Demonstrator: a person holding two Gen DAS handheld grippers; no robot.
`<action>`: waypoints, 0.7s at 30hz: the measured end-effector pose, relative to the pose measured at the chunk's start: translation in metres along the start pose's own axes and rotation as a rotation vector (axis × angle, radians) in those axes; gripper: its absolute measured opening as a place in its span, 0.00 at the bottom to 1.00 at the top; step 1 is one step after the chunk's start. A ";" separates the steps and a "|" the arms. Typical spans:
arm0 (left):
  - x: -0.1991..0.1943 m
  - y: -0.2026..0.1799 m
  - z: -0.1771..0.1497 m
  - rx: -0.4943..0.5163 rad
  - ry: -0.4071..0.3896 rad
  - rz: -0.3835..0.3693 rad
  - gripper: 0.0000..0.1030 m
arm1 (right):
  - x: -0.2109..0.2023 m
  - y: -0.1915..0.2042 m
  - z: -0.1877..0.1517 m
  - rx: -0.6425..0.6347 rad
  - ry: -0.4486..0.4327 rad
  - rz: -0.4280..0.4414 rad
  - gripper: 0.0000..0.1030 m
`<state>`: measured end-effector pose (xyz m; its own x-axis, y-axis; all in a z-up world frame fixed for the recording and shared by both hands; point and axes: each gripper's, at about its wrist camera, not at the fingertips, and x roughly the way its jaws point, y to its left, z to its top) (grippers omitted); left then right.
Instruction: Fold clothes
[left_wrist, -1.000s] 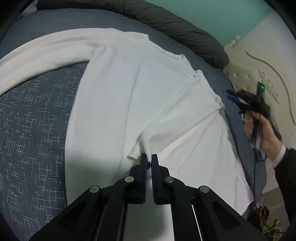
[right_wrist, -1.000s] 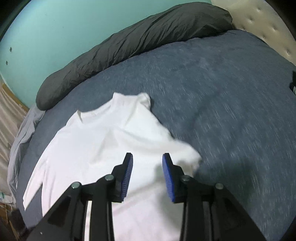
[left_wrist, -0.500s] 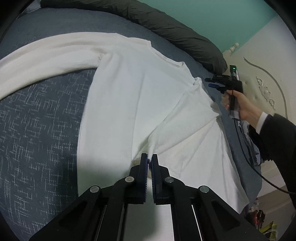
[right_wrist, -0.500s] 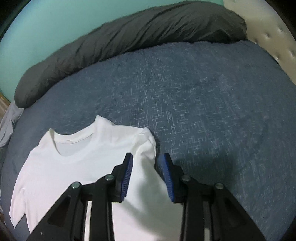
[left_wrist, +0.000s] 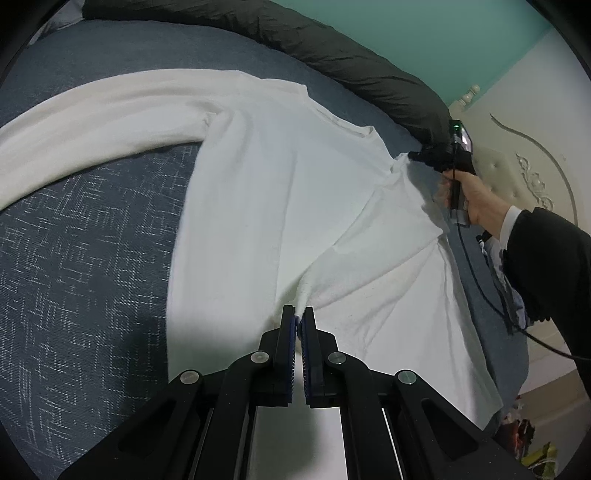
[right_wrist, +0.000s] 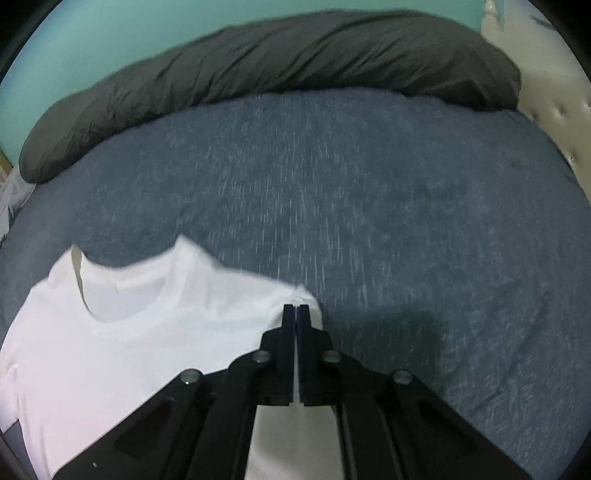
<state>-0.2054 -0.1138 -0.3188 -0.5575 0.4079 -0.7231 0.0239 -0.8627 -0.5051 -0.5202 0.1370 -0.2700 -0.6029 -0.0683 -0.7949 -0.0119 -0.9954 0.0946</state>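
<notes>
A white long-sleeved shirt lies spread on the blue bedspread, one sleeve stretched far to the left. My left gripper is shut on the end of the other sleeve, which is folded across the shirt's body. In the right wrist view, my right gripper is shut on the shirt at its shoulder corner, beside the neckline. That same right gripper shows in the left wrist view, held by a hand in a dark sleeve, pinching the shoulder.
A dark grey rolled duvet runs along the far side of the bed against a teal wall. A cream padded headboard stands at the right. A black cable hangs from the right gripper. Clutter sits on the floor at lower right.
My right gripper travelled along the shirt to its shoulder corner and closed on it. My left gripper stayed shut on the sleeve end and shifted slightly.
</notes>
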 end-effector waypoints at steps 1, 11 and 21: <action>-0.001 0.001 0.000 -0.004 -0.001 0.000 0.03 | -0.001 -0.003 0.003 0.012 -0.003 -0.001 0.00; 0.002 0.012 -0.006 -0.032 0.013 0.019 0.03 | 0.013 0.000 0.021 0.024 0.012 -0.032 0.00; 0.003 0.016 -0.008 -0.039 0.024 0.025 0.03 | 0.029 -0.001 0.030 0.044 0.023 -0.020 0.00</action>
<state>-0.2000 -0.1239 -0.3322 -0.5363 0.3938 -0.7465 0.0703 -0.8606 -0.5045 -0.5619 0.1381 -0.2751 -0.5834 -0.0510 -0.8106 -0.0590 -0.9927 0.1049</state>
